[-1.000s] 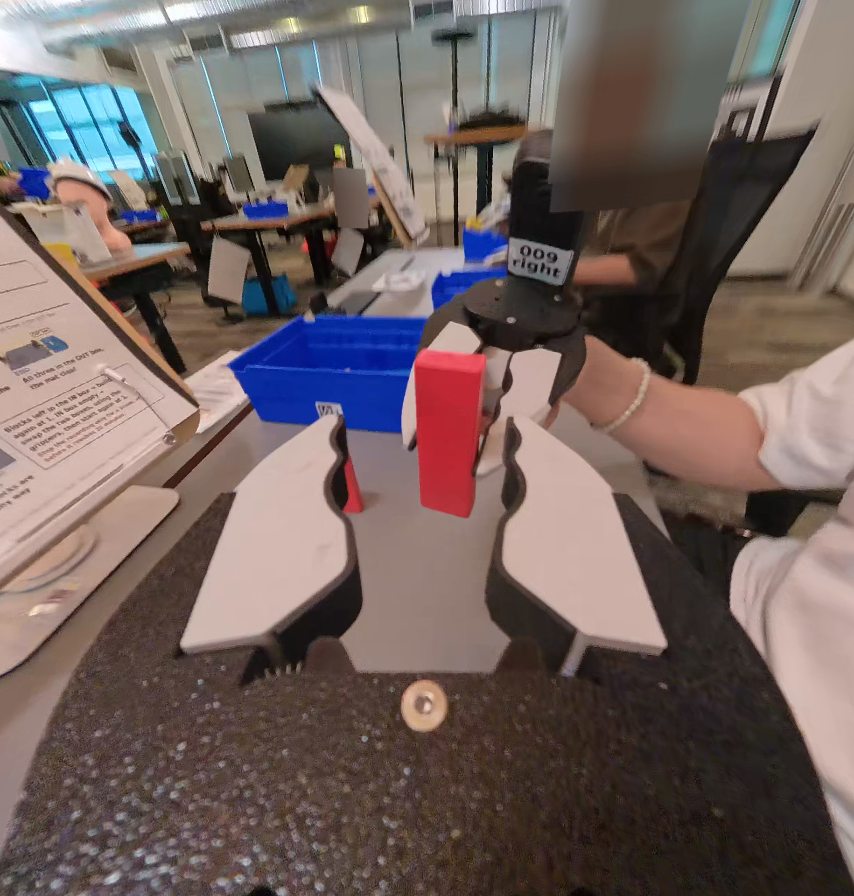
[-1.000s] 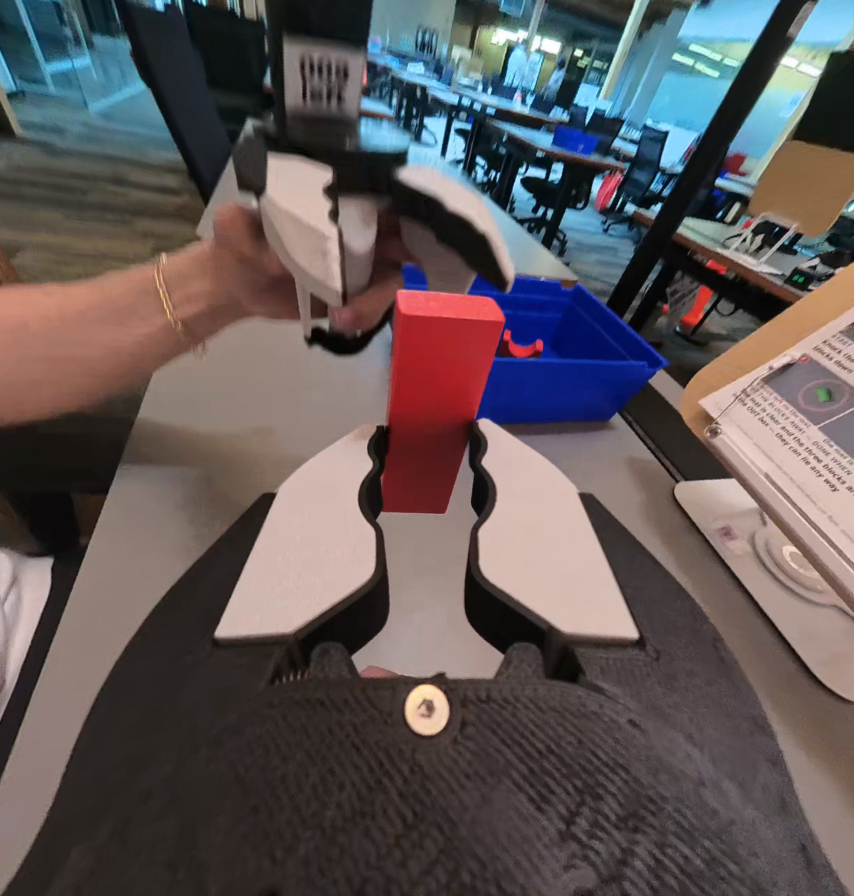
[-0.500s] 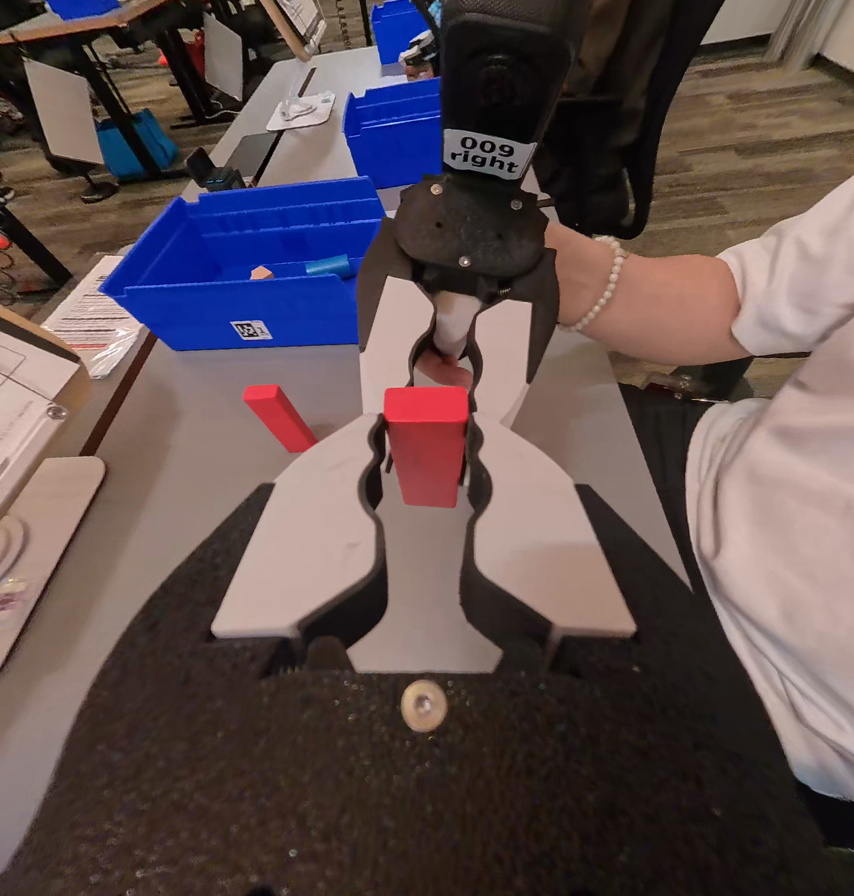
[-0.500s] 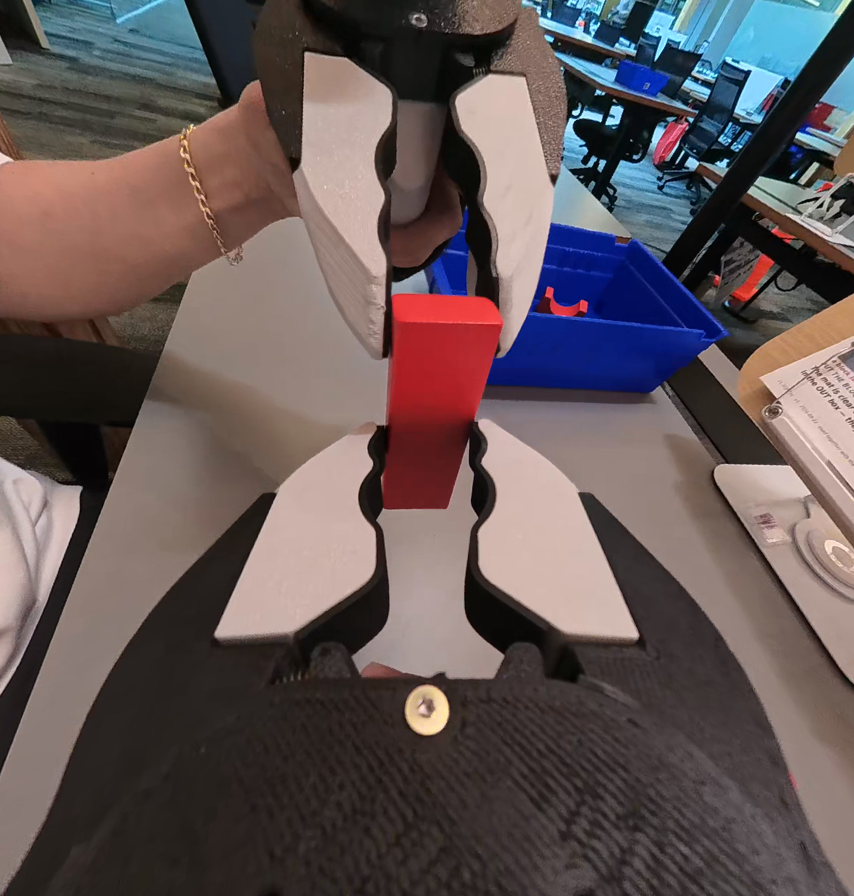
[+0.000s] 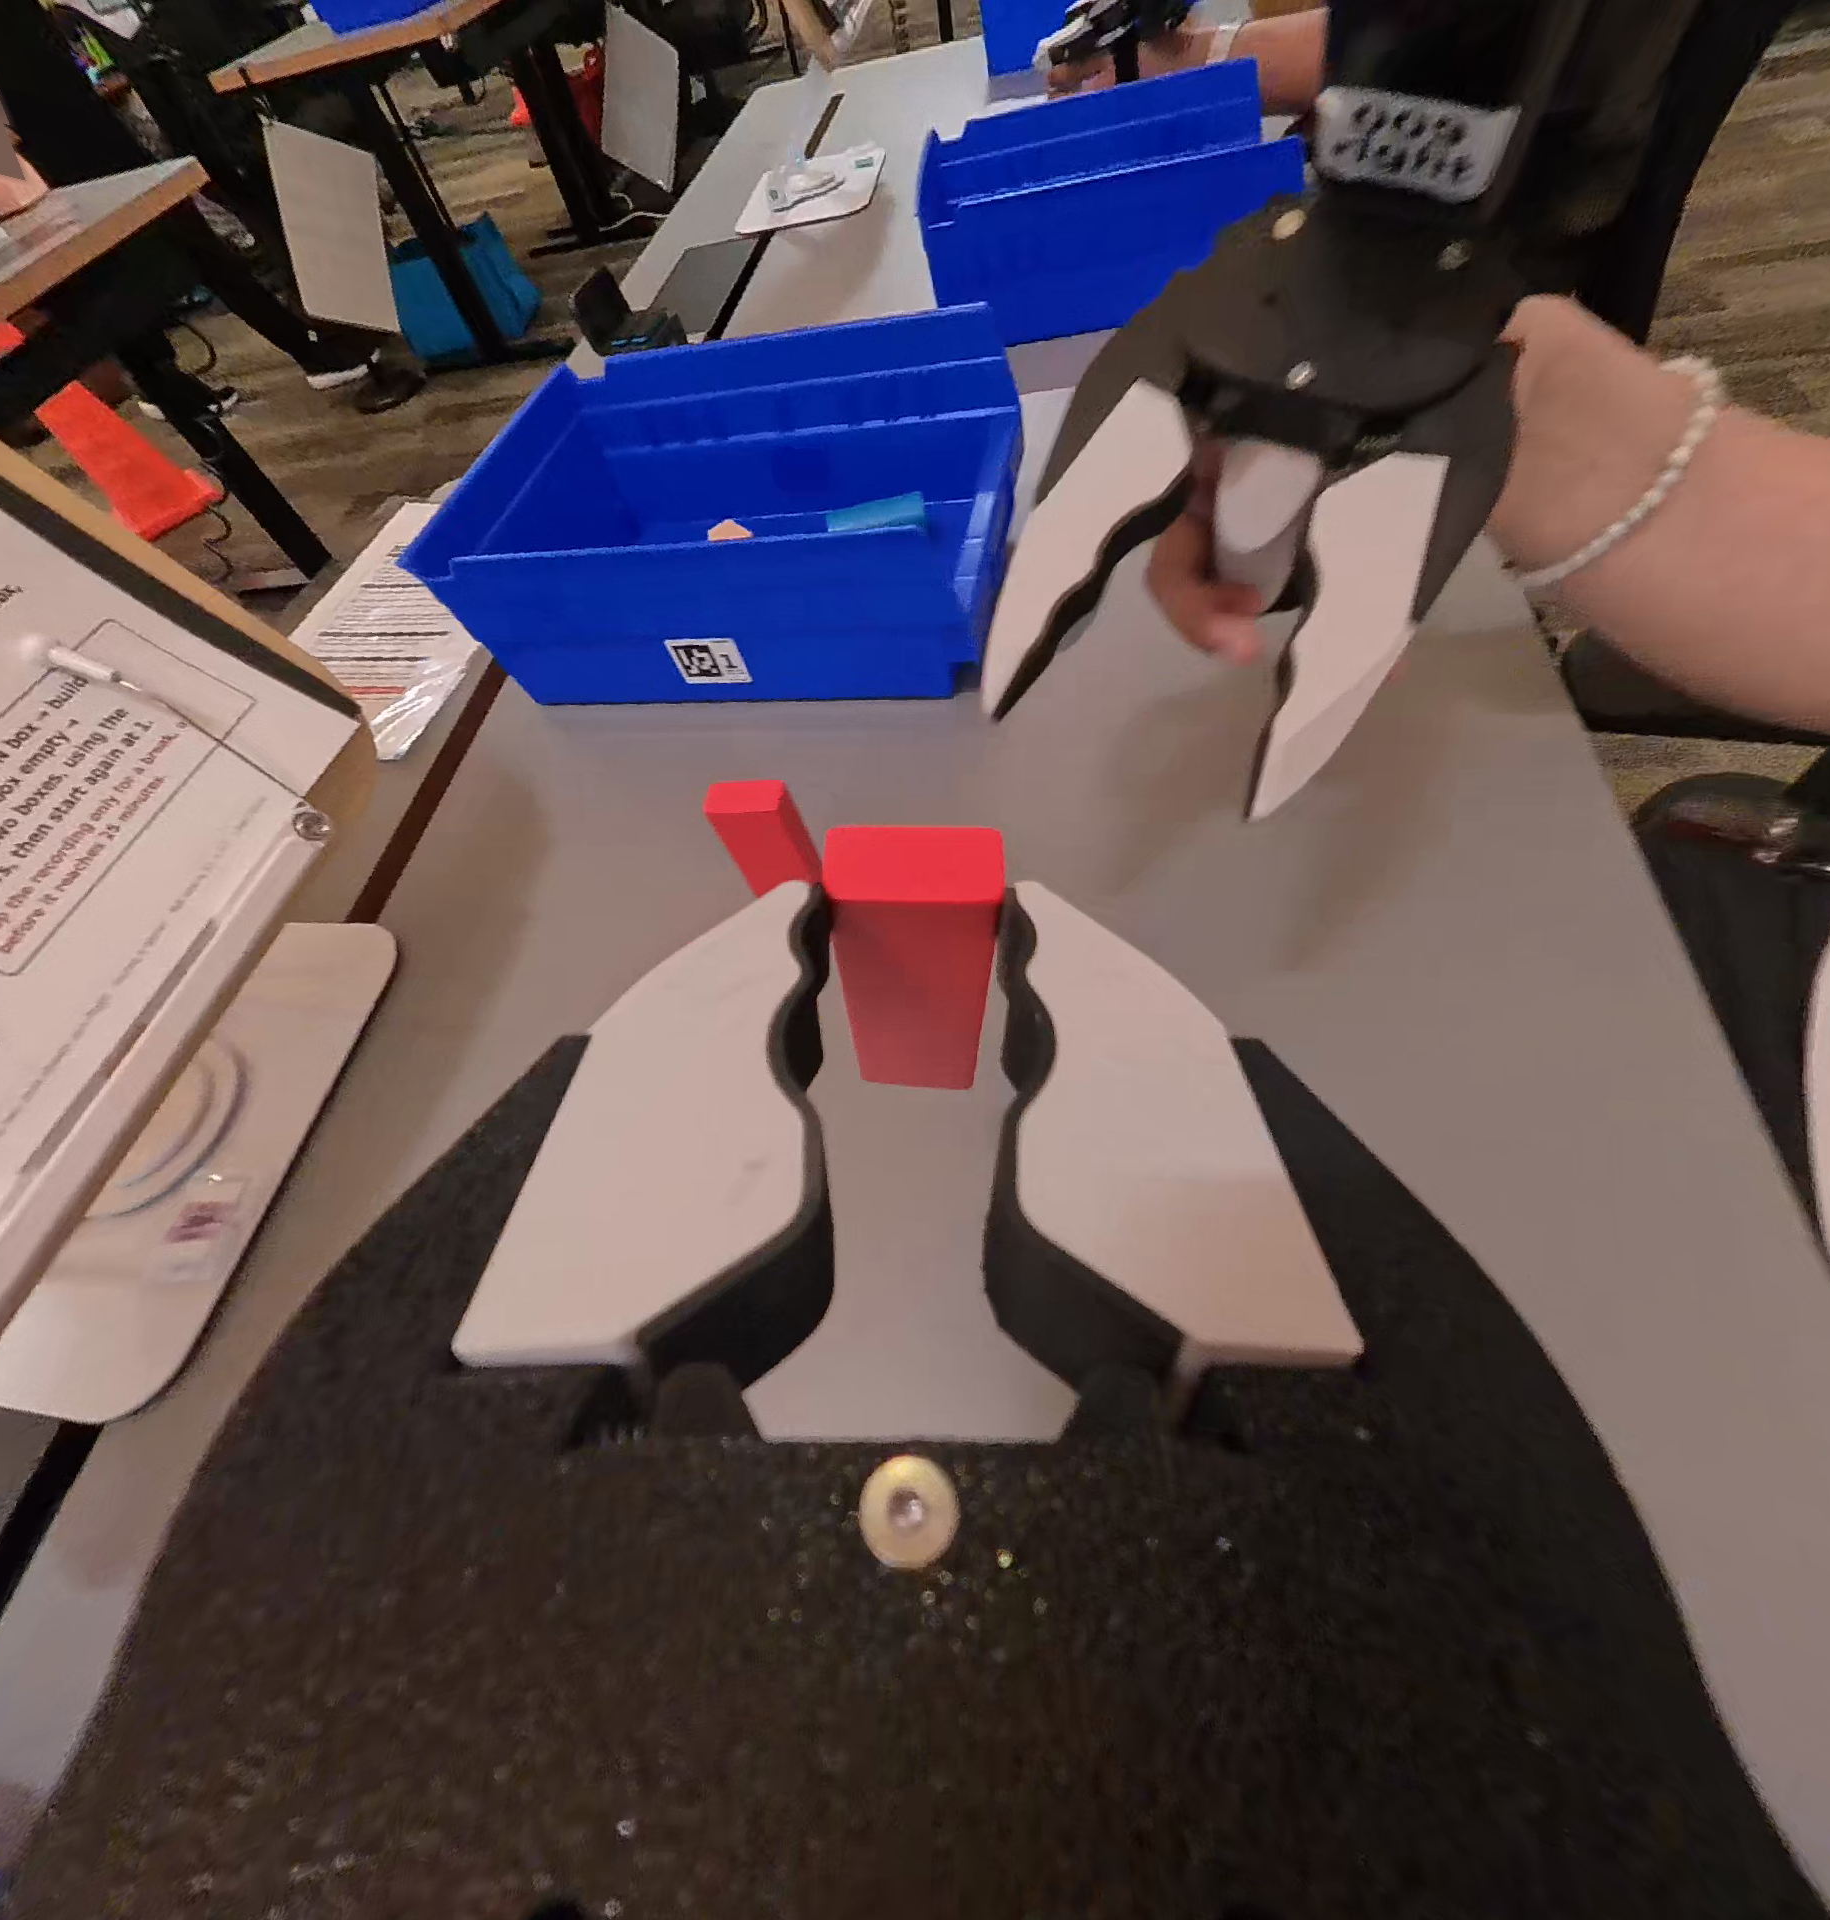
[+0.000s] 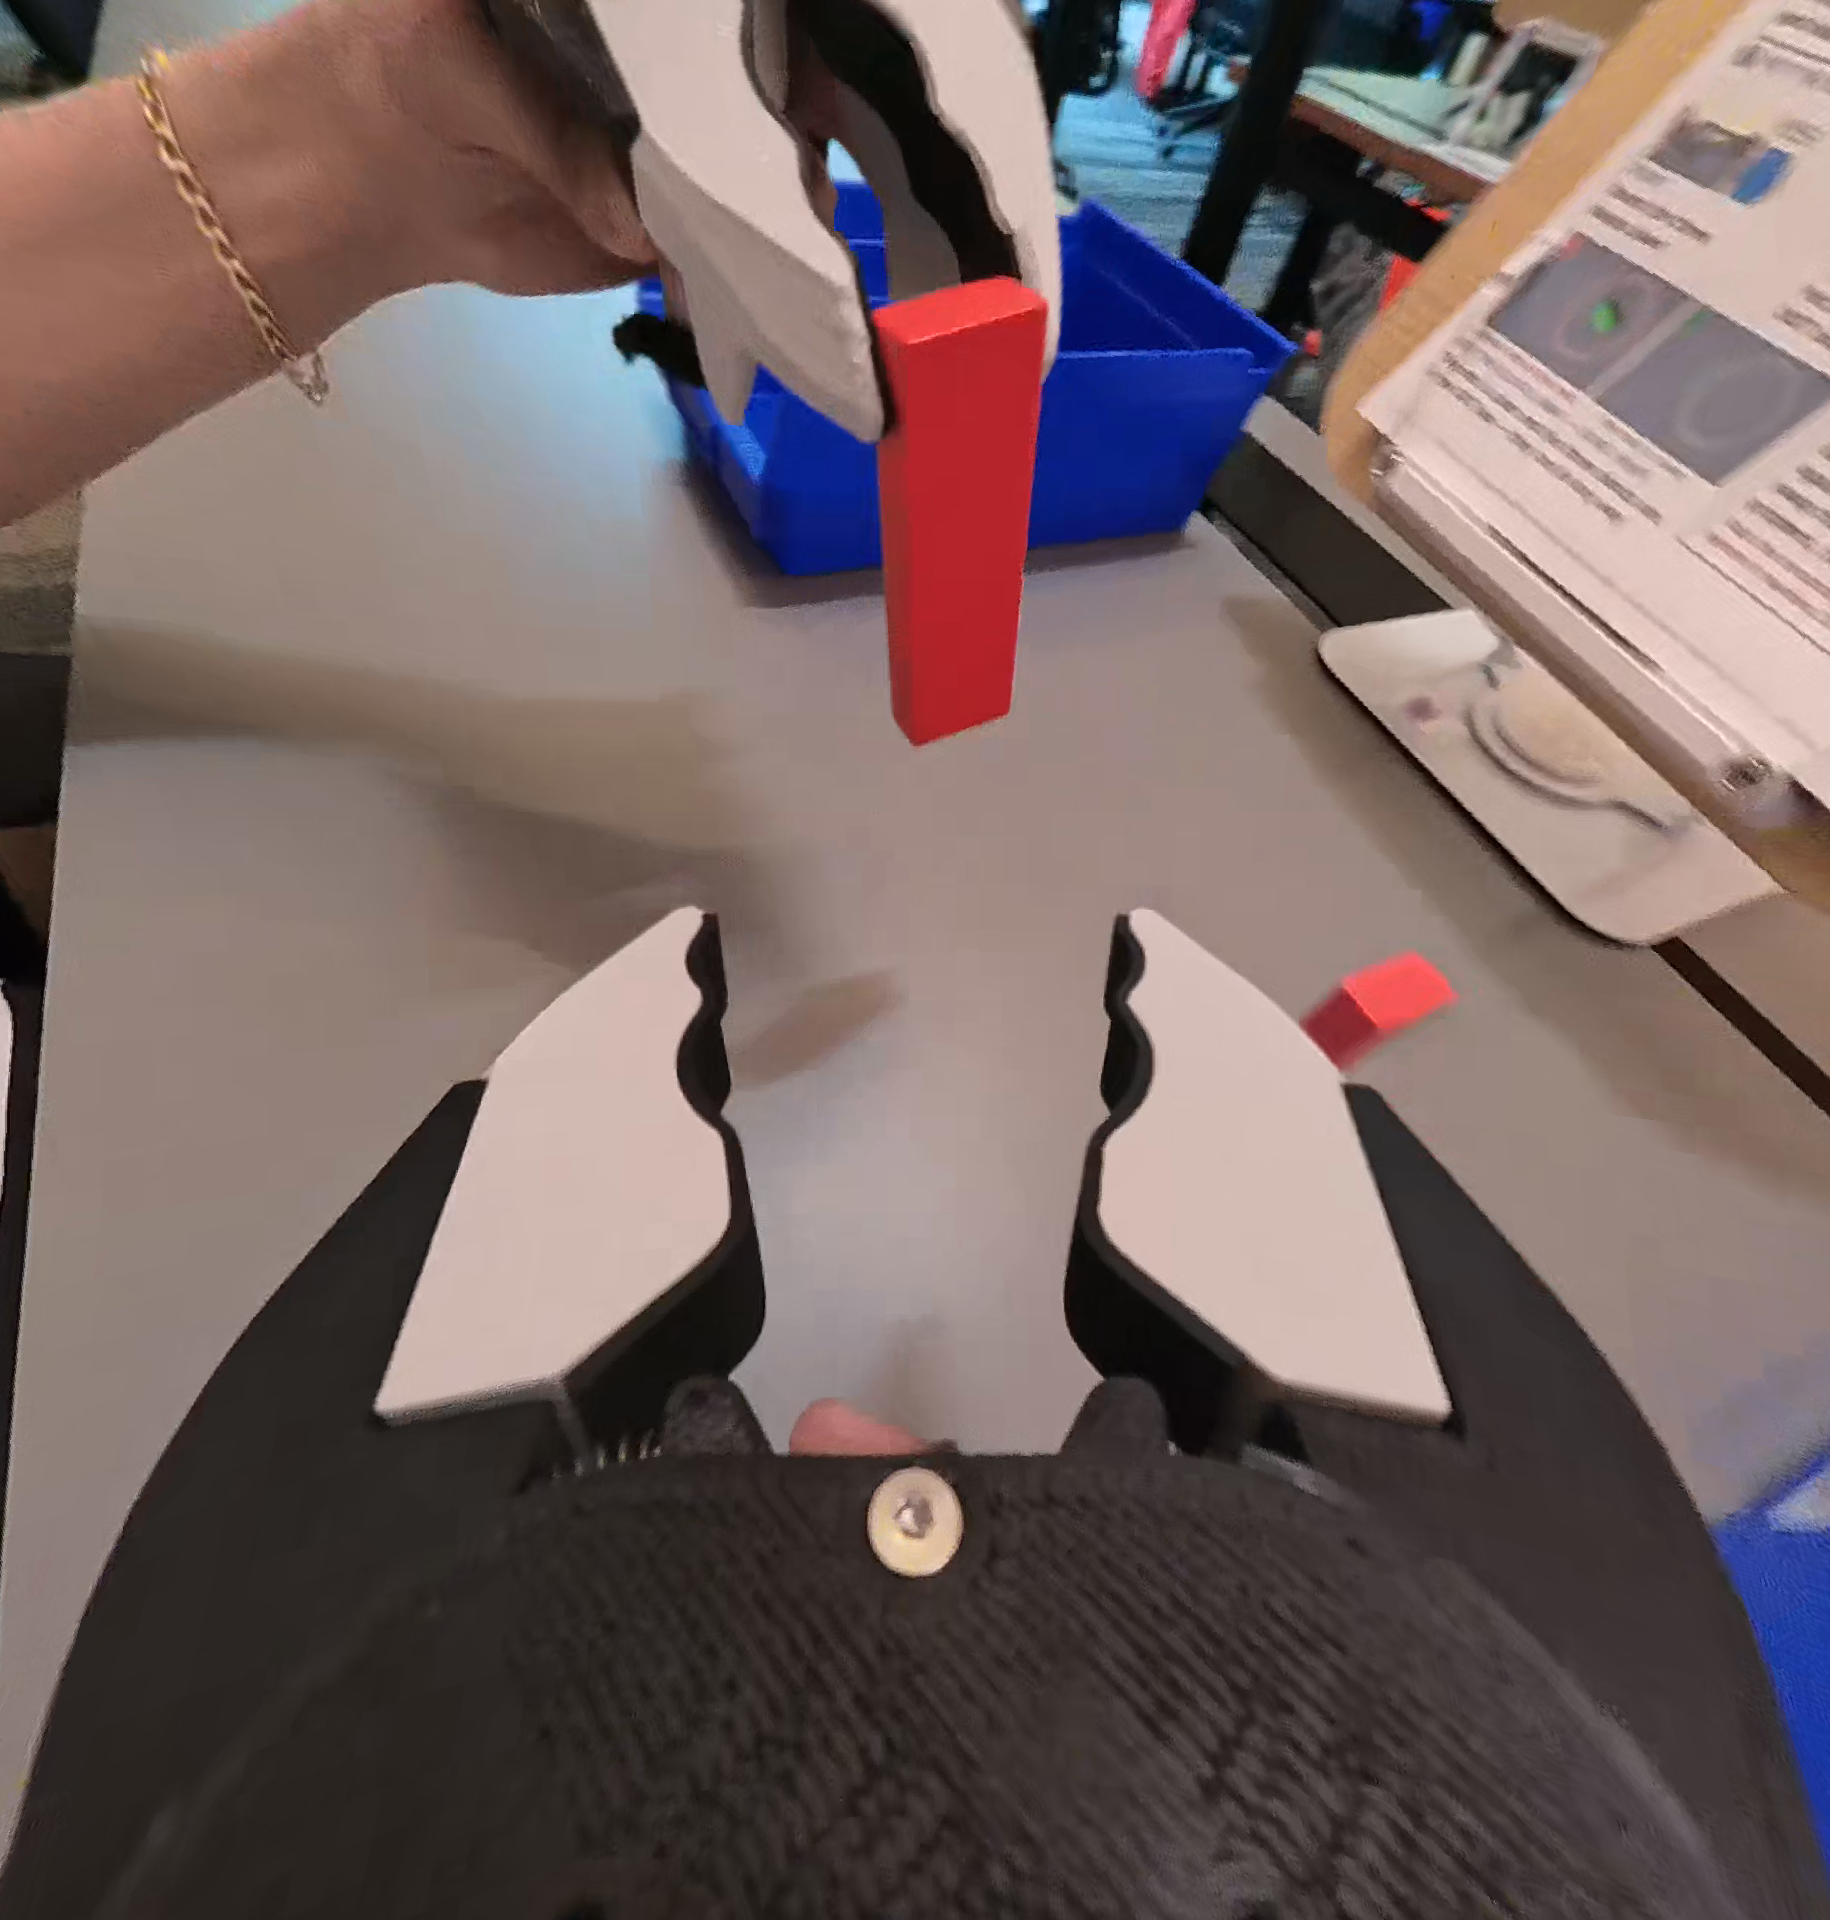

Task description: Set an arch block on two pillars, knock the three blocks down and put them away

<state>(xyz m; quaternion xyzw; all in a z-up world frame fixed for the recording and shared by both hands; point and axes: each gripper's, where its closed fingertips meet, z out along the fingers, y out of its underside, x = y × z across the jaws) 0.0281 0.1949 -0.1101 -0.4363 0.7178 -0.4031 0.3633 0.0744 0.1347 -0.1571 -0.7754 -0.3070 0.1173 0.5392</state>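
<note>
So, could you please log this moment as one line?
left hand-held gripper: shut on long red block, lifted | right hand-held gripper: open, empty | small red block: on table

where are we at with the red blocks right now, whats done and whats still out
Done: one small red block already lies on the grey table.
In hand: the left gripper is shut on the long red block, held off the table; the right gripper is open and empty.
Left: the blue bin holds other pieces, and the long block is not set down.
</note>
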